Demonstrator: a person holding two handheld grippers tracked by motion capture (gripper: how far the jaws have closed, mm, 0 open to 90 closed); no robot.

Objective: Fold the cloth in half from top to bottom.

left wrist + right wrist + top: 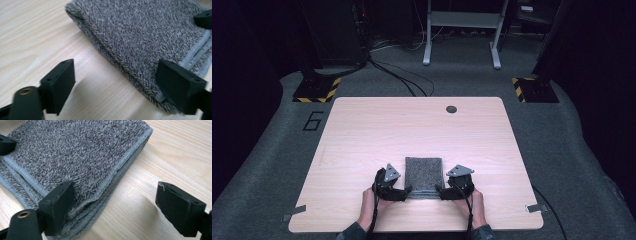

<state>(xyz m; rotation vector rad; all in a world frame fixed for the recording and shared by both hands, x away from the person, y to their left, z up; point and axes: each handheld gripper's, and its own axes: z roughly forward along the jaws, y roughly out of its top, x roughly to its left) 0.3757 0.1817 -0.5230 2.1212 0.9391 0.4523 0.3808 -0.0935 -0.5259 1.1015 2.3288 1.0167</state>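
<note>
Folded grey towel [424, 176] lying flat on the wooden table [362, 140], near the near edge and about midway between left and right, stacked in several layers with a stitched pale hem along its edges. Left gripper [408, 190] at the towel's near left corner, held in a hand [368, 206] that comes in from the near side; jaws wide apart, one over bare table, the other over the towel's edge, pinching nothing. In the left gripper view, the same left gripper [117, 82] spread wide over the towel [150, 37] and the table [32, 37], folded edge running between the jaws without being pressed. Right gripper [438, 190] at the near right corner, held in the other hand [476, 206]; jaws likewise wide apart and gripping nothing. In the right gripper view, the right gripper [115, 202] straddling the towel's hemmed edge [82, 152], one jaw above the cloth, the other above bare wood [175, 150]. Round dark hole [451, 109] in the tabletop near the far edge, well apart from the towel.
</note>
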